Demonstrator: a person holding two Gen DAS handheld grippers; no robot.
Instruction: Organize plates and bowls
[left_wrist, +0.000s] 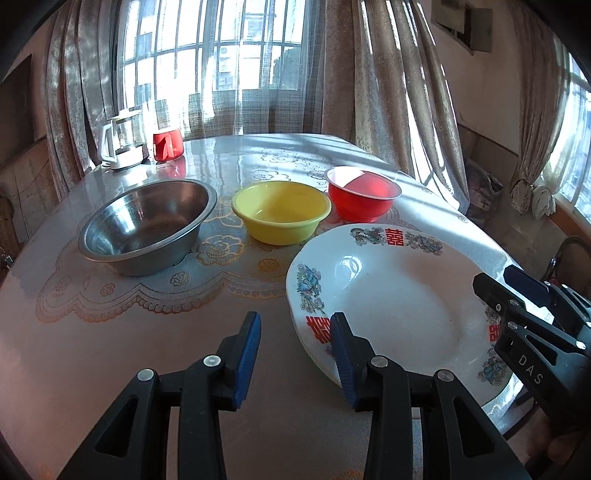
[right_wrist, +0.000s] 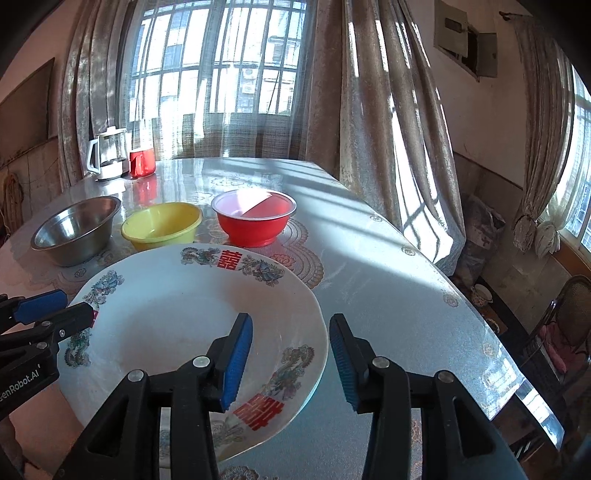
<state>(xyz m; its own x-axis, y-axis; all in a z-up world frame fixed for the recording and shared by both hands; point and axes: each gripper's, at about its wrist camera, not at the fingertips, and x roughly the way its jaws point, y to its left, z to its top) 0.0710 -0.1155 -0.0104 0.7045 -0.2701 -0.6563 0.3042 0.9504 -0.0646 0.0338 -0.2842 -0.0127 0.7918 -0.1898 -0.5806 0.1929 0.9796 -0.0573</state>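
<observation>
Your left tool (left_wrist: 295, 354) and right tool (right_wrist: 290, 356), both apart and empty, flank the white round ceramic plate (left_wrist: 391, 295). Behind the plate stand a steel bowl (left_wrist: 147, 225), a yellow plastic bowl (left_wrist: 280, 210) and a red plastic bowl (left_wrist: 362, 192).

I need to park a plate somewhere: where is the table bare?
Bare: the near-left table, in front of the steel bowl, and the right strip beyond the white plate and red bowl. Crowded: the bowl row with the yellow bowl.

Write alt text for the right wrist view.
An open right claw straddles the near rim of a white decorated plate on a table. Steel, yellow and red bowls line up behind; the left claw enters left.
</observation>
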